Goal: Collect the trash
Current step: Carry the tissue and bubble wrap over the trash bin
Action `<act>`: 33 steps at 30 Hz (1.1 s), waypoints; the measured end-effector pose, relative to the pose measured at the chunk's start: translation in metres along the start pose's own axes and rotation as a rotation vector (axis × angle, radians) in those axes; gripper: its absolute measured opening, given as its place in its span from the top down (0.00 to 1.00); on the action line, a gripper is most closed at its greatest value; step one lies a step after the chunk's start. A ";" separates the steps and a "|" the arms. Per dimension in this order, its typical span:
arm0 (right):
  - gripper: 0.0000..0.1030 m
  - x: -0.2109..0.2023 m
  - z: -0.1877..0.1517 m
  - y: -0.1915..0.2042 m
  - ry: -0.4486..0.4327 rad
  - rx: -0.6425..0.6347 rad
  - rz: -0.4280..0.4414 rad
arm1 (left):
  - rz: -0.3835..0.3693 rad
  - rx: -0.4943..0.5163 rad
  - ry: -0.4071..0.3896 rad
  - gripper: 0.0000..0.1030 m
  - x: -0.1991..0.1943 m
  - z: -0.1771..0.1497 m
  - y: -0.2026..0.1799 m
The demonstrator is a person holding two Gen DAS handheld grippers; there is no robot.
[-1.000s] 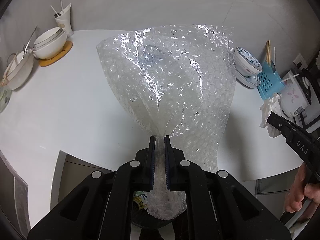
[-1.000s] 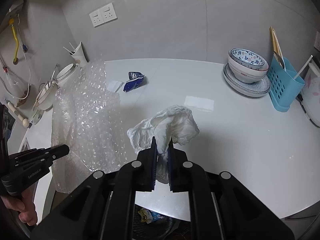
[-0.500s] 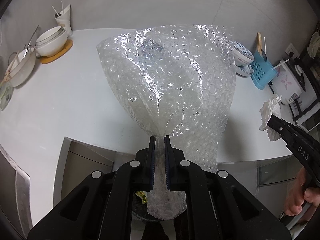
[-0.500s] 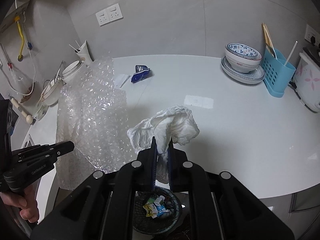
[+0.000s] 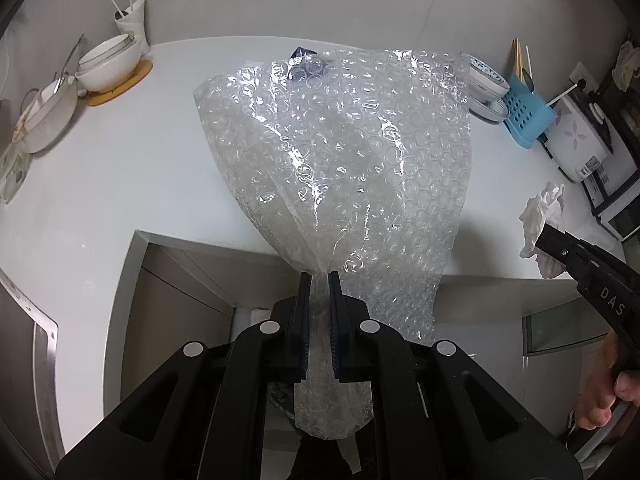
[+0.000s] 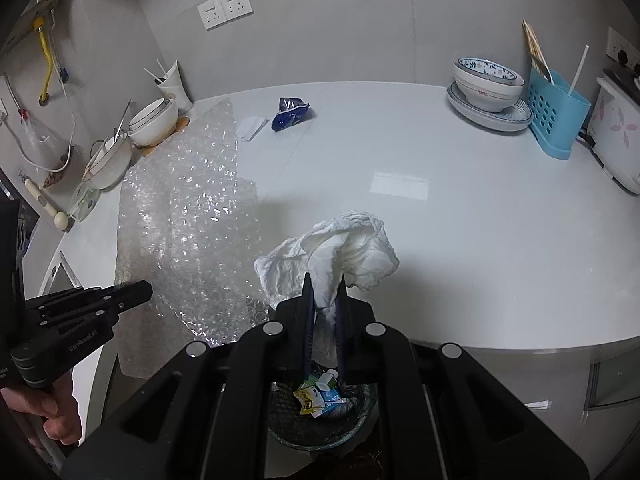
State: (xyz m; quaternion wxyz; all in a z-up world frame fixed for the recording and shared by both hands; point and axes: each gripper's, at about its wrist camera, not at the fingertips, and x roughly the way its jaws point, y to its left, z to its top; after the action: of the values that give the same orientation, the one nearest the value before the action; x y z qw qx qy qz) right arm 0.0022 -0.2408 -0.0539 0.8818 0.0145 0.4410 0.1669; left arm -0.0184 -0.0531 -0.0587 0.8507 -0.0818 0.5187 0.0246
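My left gripper [image 5: 319, 280] is shut on a big sheet of clear bubble wrap [image 5: 344, 168], held in the air off the counter's front edge; it also shows in the right wrist view [image 6: 184, 216]. My right gripper [image 6: 323, 284] is shut on a crumpled white tissue [image 6: 344, 248], which also shows in the left wrist view [image 5: 542, 216]. It hangs above a dark round trash bin [image 6: 360, 412] on the floor that holds several wrappers. A blue snack wrapper [image 6: 291, 114] and a white paper scrap [image 6: 252, 127] lie on the white counter [image 6: 460, 200].
Stacked white bowls [image 6: 154, 122], a strainer bowl [image 6: 106, 160] and a cup with sticks [image 6: 174, 84] stand at the counter's left. A patterned bowl on plates [image 6: 488, 84], a blue utensil caddy [image 6: 556, 116] and a rice cooker [image 6: 616, 136] stand at the right.
Both grippers have pulled back and up from the counter with their loads. The trash bin has come into the right wrist view under the tissue.
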 end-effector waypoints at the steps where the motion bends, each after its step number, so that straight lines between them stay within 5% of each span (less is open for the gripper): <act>1: 0.92 0.001 -0.003 0.001 0.004 -0.002 0.000 | 0.006 0.006 0.004 0.93 0.002 -0.005 0.000; 33: 0.92 0.075 -0.092 0.017 0.170 -0.048 0.032 | 0.059 0.032 0.178 0.93 0.095 -0.129 0.015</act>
State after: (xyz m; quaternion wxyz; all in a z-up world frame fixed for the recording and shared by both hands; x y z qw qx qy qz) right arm -0.0335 -0.2128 -0.1652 0.8386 -0.0139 0.5096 0.1920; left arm -0.0896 -0.0633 -0.2026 0.8013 -0.0549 0.5947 0.0339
